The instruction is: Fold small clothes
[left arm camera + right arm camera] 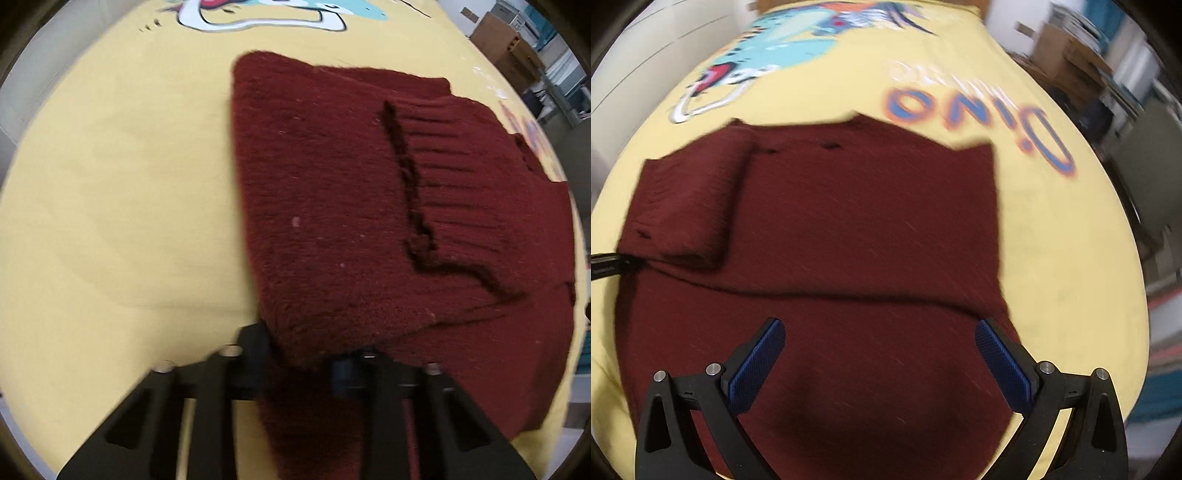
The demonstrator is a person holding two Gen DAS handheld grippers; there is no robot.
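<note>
Left gripper (306,354) pinches the maroon sweater (351,206); only the right view shows the right gripper (879,354) wide open.

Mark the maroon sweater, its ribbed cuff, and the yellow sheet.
maroon sweater (849,221): right wrist view, middle of the body.
ribbed cuff (454,162): left wrist view, ribbing of the folded-over sleeve.
yellow sheet (129,184): left wrist view, bare patch left of the sweater.

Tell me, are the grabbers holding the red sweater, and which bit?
The left gripper pinches the maroon sweater at its near folded corner. The right gripper is wide open above the sweater, holding nothing.
</note>
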